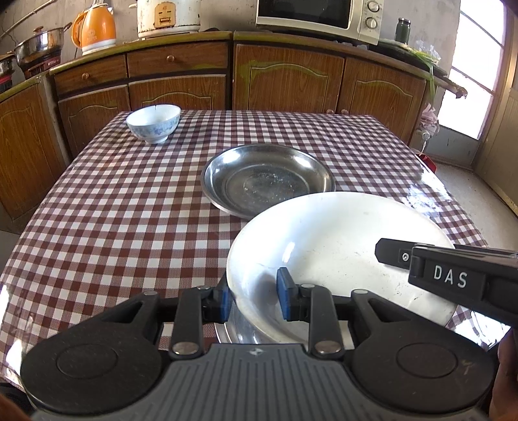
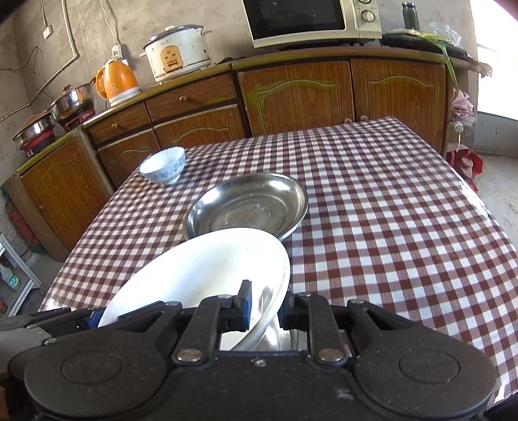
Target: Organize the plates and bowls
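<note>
A large white plate (image 1: 336, 256) is held tilted above the checkered table, over a steel dish (image 1: 241, 330) whose rim shows beneath it. My left gripper (image 1: 254, 299) straddles the plate's near left rim with its blue pads. My right gripper (image 2: 264, 307) straddles the plate's (image 2: 207, 268) right rim and shows at the right of the left wrist view (image 1: 453, 275). A second steel plate (image 1: 267, 179) lies mid-table, also in the right wrist view (image 2: 247, 207). A blue-patterned white bowl (image 1: 153, 123) stands at the far left corner, seen too in the right wrist view (image 2: 163, 165).
The table (image 1: 113, 210) stands before wooden cabinets (image 1: 288, 77). A microwave (image 1: 319, 16), rice cooker (image 1: 168, 16), orange kettle (image 1: 95, 30) and steel pots (image 1: 39, 45) sit on the counter. A door (image 1: 476, 74) is at the right.
</note>
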Available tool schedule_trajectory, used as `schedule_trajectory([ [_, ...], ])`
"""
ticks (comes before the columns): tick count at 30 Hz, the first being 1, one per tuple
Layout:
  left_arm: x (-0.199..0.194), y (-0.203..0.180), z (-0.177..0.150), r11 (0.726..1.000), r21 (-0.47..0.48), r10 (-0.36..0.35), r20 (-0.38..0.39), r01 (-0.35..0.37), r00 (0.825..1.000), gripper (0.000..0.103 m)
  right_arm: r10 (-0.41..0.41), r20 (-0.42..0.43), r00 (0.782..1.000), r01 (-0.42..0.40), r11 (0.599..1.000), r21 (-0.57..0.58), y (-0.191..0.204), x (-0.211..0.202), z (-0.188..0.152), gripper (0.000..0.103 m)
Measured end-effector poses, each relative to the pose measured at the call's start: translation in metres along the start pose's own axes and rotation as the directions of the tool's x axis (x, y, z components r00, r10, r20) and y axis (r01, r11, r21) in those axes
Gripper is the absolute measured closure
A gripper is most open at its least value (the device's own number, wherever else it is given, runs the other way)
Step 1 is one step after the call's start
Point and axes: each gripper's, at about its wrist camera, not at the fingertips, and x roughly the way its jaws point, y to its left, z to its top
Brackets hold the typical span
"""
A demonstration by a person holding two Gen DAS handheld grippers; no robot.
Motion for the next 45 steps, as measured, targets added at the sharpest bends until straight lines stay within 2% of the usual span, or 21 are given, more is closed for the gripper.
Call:
schedule_trajectory([
  [14, 0.017, 0.004, -0.012, 1.000, 0.012, 0.012, -0.073, -0.012, 0.997, 0.075, -0.002, -0.080, 0.997, 0.004, 1.000, 0.030, -0.003, 0.022, -0.021, 0.082],
  [25, 0.022, -0.001, -0.016, 0.995, 0.078, 0.063, -0.054, -0.059, 0.997, 0.075, 0.023, -0.118, 0.993, -0.014, 0.997, 0.073, -0.010, 0.040, -0.032, 0.082],
  [33, 0.023, -0.007, -0.019, 0.988, 0.126, 0.093, -0.021, -0.090, 0.995, 0.072, 0.020, -0.131, 0.991, -0.013, 0.998, 0.058, -0.010, 0.047, -0.033, 0.081],
  [41, 0.024, -0.006, -0.019, 0.986, 0.128, 0.105, -0.007, -0.103, 0.994, 0.067, 0.032, -0.139, 0.990, -0.030, 0.999, 0.021, -0.012, 0.050, -0.033, 0.079],
  [45, 0.024, -0.003, -0.019, 0.988, 0.115, 0.107, -0.010, -0.105, 0.994, 0.067, 0.032, -0.140, 0.990, -0.030, 0.999, 0.021, -0.015, 0.049, -0.033, 0.083],
])
